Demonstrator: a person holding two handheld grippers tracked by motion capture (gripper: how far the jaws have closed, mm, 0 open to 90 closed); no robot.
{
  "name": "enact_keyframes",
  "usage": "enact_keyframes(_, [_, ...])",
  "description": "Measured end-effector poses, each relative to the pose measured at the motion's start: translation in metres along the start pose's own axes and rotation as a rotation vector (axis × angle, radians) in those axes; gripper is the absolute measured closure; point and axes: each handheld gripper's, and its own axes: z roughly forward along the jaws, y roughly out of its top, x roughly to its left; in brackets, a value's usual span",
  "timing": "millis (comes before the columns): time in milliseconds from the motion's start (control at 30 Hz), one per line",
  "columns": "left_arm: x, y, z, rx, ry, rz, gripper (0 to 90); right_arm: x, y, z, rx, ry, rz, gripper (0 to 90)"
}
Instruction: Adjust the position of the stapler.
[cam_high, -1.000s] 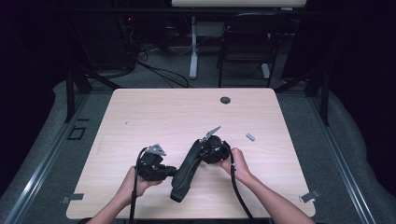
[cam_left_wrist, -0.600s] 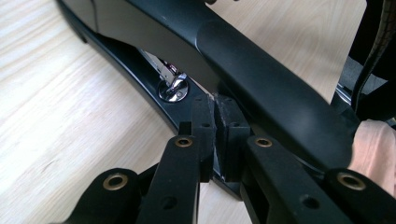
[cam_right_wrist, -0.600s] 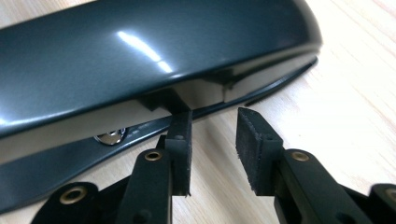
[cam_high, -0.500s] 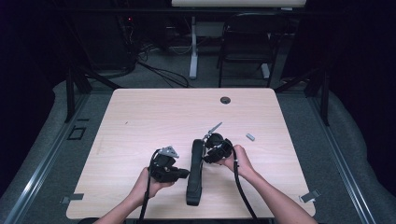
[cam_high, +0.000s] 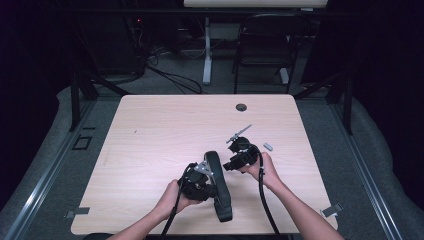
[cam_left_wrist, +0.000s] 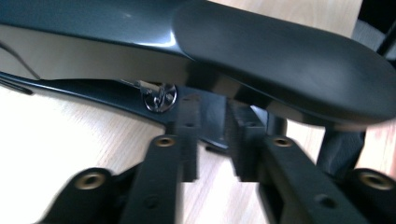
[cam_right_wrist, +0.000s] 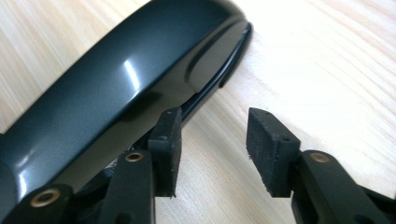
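A long black chair armrest lies near the table's front edge, its glossy underside and padded top close up in the left gripper view. My left gripper is at its left flank below a silver screw. Its jaws have just been opening, and a dark rib of the armrest stands in the gap without being pressed. My right gripper sits by the armrest's far end. Its jaws have just been opening too, and bare table shows between the pads.
A thin metal tool lies on the table just beyond the right gripper, and a small grey piece to its right. A cable hole is near the far edge. A chair stands behind the table.
The armrest has swung from a rightward lean to a leftward one and shifted right. The left hand moved right with it. The right gripper's jaws have spread and come off the armrest's far end.
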Motion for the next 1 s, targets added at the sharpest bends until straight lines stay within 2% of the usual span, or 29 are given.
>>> enact_keyframes(67, [0.006,-0.004,-0.011,-0.011,0.026,-0.009,65.0,-0.002,-0.001,-0.006,-0.008,-0.006,0.011,50.9])
enact_keyframes(100, [0.01,-0.006,-0.015,-0.019,0.047,-0.02,57.5,-0.001,-0.002,-0.011,-0.021,-0.003,0.042,46.8])
enact_keyframes(133, [0.016,-0.009,-0.024,-0.038,0.082,-0.046,51.6,-0.001,-0.003,-0.014,-0.027,-0.014,0.048,44.2])
enact_keyframes(167, [0.022,-0.013,-0.031,-0.055,0.101,-0.072,44.6,0.001,-0.003,-0.019,-0.048,-0.027,0.056,36.5])
enact_keyframes(300, [0.053,-0.025,-0.054,-0.1,0.184,-0.154,30.6,0.01,-0.003,-0.036,-0.116,-0.05,0.07,22.0])
enact_keyframes(367, [0.069,-0.03,-0.06,-0.1,0.229,-0.19,26.5,0.015,-0.001,-0.039,-0.149,-0.023,0.073,16.2])
enact_keyframes(400, [0.075,-0.031,-0.062,-0.098,0.233,-0.204,25.6,0.018,-0.001,-0.039,-0.144,-0.011,0.076,14.9])
enact_keyframes(433, [0.084,-0.034,-0.063,-0.101,0.235,-0.243,25.2,0.021,0.0,-0.038,-0.141,0.003,0.062,14.9])
enact_keyframes(500, [0.094,-0.037,-0.063,-0.093,0.234,-0.279,20.7,0.033,0.002,-0.03,-0.078,0.036,0.017,15.0])
enact_keyframes(533, [0.098,-0.039,-0.062,-0.089,0.233,-0.3,18.1,0.038,0.003,-0.026,-0.06,0.03,-0.004,14.2])
enact_keyframes(633, [0.1,-0.04,-0.062,-0.081,0.244,-0.303,15.2,0.05,0.005,-0.02,-0.039,0.035,-0.044,14.7])
enact_keyframes(667, [0.1,-0.04,-0.062,-0.082,0.253,-0.299,15.0,0.054,0.006,-0.018,-0.035,0.009,-0.051,14.8])
enact_keyframes(767, [0.101,-0.039,-0.062,-0.077,0.256,-0.288,14.8,0.059,0.006,-0.011,-0.011,-0.001,-0.05,14.9])
enact_keyframes(867, [0.102,-0.04,-0.06,-0.07,0.258,-0.297,14.8,0.066,0.005,-0.006,0.012,-0.023,-0.066,18.3])
enact_keyframes(900, [0.103,-0.04,-0.059,-0.066,0.258,-0.297,13.9,0.069,0.007,-0.008,0.031,-0.036,-0.097,22.0])
enact_keyframes(1000, [0.104,-0.041,-0.057,-0.048,0.259,-0.301,12.2,0.075,0.008,-0.01,0.039,-0.063,-0.134,25.6])
